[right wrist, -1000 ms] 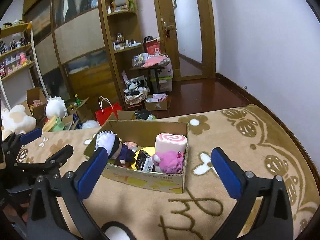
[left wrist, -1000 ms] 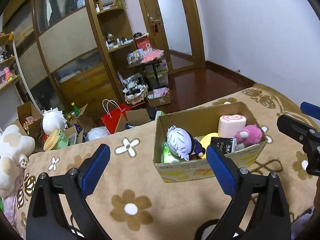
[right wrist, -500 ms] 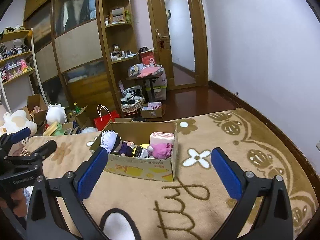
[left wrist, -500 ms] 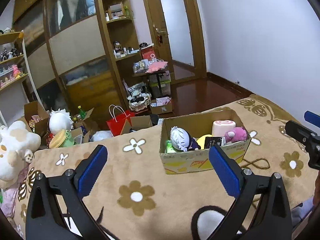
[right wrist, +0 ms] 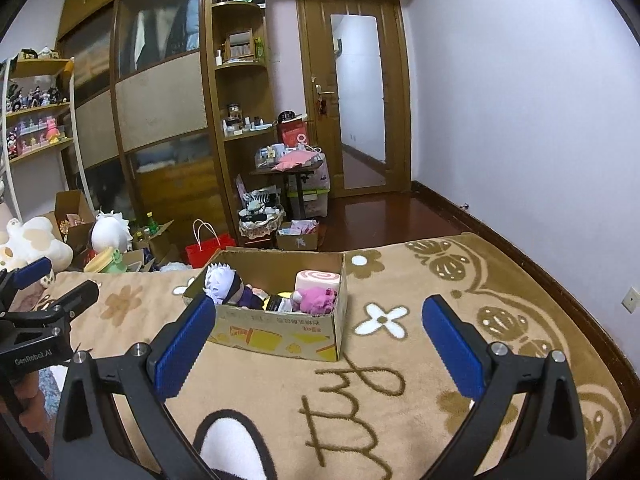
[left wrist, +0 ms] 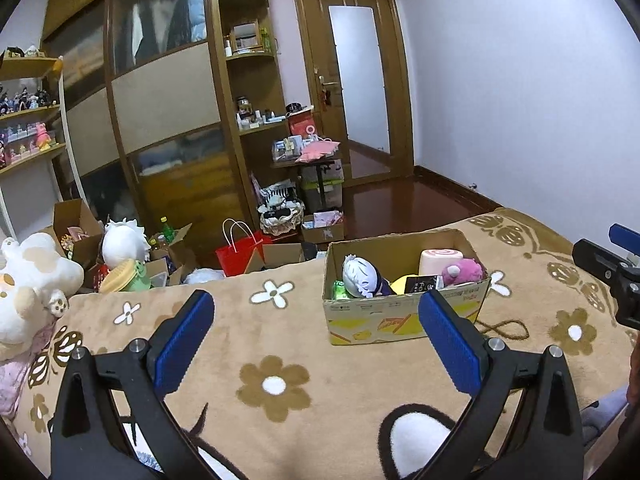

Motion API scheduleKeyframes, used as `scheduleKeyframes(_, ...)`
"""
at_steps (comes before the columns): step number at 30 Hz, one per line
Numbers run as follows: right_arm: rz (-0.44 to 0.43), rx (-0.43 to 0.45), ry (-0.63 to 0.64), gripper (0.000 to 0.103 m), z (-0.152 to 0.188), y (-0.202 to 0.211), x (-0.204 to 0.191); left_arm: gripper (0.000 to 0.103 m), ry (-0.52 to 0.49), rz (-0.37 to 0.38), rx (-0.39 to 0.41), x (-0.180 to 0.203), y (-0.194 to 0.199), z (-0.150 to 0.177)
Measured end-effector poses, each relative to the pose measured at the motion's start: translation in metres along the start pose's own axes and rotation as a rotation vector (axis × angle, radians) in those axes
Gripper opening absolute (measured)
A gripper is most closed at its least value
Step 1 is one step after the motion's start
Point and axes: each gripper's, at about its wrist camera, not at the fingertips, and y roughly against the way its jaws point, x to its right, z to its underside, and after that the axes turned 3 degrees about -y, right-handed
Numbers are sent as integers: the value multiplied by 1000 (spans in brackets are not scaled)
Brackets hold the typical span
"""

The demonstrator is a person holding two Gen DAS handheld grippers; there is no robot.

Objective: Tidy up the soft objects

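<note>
Tan flower-patterned blanket (left wrist: 280, 344) across the whole work surface, soft and yielding underfoot of any load. Cardboard box (left wrist: 404, 320) upright on the blanket, well ahead of both tools; walls likely light and thin, prone to crushing. Inside, packed close: white-haired plush doll (left wrist: 360, 278) at the left end, pink swirl-roll cushion (left wrist: 438, 258) at the back, pink plush (left wrist: 464, 272) at the right end, small dark packet (left wrist: 420, 283) between. Plush judged light, compressible, non-fragile, non-slip; best gripped across the stuffed body or head, not by hair or limbs. Left gripper (left wrist: 316, 344) spread wide, empty. Right gripper (right wrist: 318, 340) spread wide, empty, likewise short of the box.
</note>
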Motion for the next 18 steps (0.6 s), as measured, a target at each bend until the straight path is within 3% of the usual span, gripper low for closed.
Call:
scheduleKeyframes(6, 34, 1, 48, 103, 6, 5, -5, 101, -16, -1, -28, 0, -13, 8)
scheduleKeyframes(18, 34, -30, 7, 103, 11, -5, 7, 101, -27, -6, -18, 4, -18, 12)
